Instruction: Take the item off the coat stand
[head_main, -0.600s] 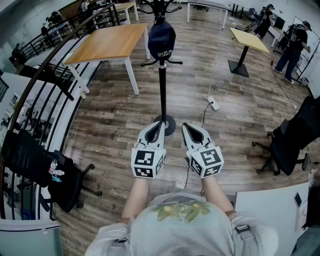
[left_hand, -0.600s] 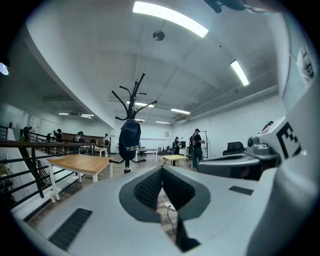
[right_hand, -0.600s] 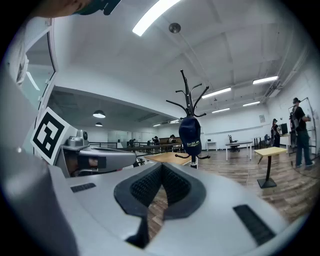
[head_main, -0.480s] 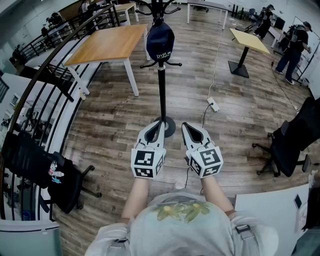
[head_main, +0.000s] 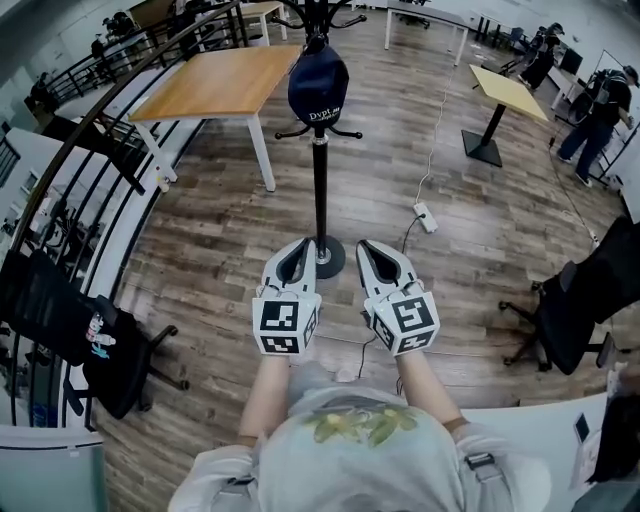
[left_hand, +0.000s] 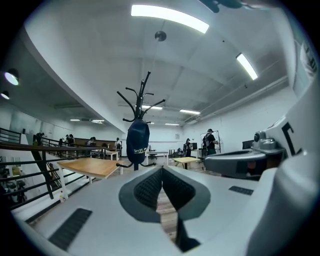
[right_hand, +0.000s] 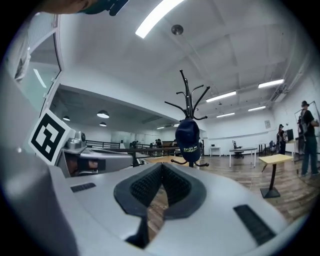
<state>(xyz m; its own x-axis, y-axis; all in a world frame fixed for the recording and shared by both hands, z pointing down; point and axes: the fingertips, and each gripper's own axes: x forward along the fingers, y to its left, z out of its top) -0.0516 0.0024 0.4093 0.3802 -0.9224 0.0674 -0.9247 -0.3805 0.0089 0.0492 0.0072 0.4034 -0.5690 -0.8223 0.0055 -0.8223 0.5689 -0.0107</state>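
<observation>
A dark blue cap (head_main: 319, 85) with pale lettering hangs on a black coat stand (head_main: 320, 190) straight ahead of me; it also shows as the cap (left_hand: 137, 142) in the left gripper view and the cap (right_hand: 188, 140) in the right gripper view. The stand's round base (head_main: 327, 257) rests on the wood floor just beyond my fingertips. My left gripper (head_main: 295, 253) and right gripper (head_main: 368, 253) are side by side at waist height, well short of the cap. Both are shut with nothing between the jaws.
A wooden table (head_main: 205, 85) stands left of the coat stand, a black railing (head_main: 90, 150) runs along the far left. A power strip (head_main: 427, 215) with cable lies on the floor to the right. A standing desk (head_main: 505, 90) and office chair (head_main: 570, 300) are at right; people stand far off.
The view has shifted slightly closer to the coat stand; both grippers sit a little higher and leftward in frame, still shut and empty.
</observation>
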